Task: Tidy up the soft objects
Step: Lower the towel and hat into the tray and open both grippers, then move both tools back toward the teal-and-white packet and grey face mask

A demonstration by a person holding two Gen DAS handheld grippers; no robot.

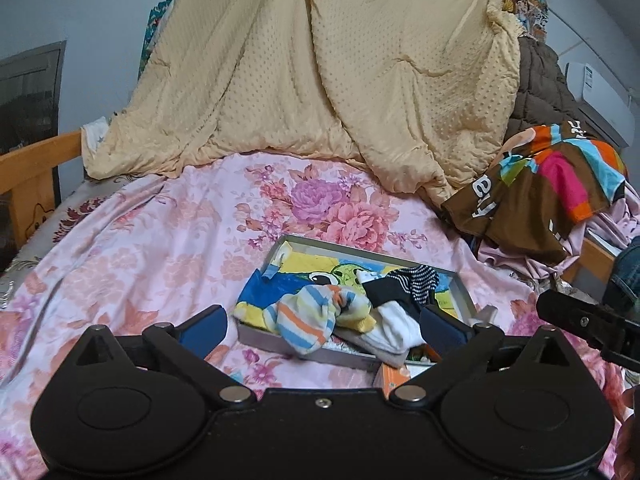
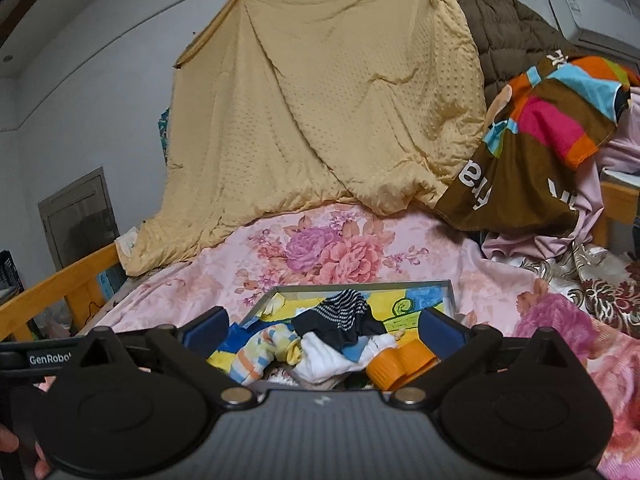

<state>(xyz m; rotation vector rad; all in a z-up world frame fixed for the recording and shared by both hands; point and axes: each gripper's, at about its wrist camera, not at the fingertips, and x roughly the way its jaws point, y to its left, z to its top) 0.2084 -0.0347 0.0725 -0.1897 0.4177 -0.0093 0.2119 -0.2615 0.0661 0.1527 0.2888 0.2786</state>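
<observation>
Both hand-held grippers — left (image 1: 320,326) and right (image 2: 322,328) — stand spread wide and grip nothing. Just ahead of their blue pads, a shallow metal tray (image 1: 460,282) on the flowered bed sheet (image 1: 140,240) holds soft crumpled socks: striped (image 1: 308,320), white ribbed (image 1: 396,328), black dotted (image 1: 412,282).

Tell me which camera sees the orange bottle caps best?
The right wrist view: the orange caps show clearly beside the white sock, at the tray's near edge. The left wrist view shows only an orange sliver, mostly hidden behind the left tongs.
</observation>
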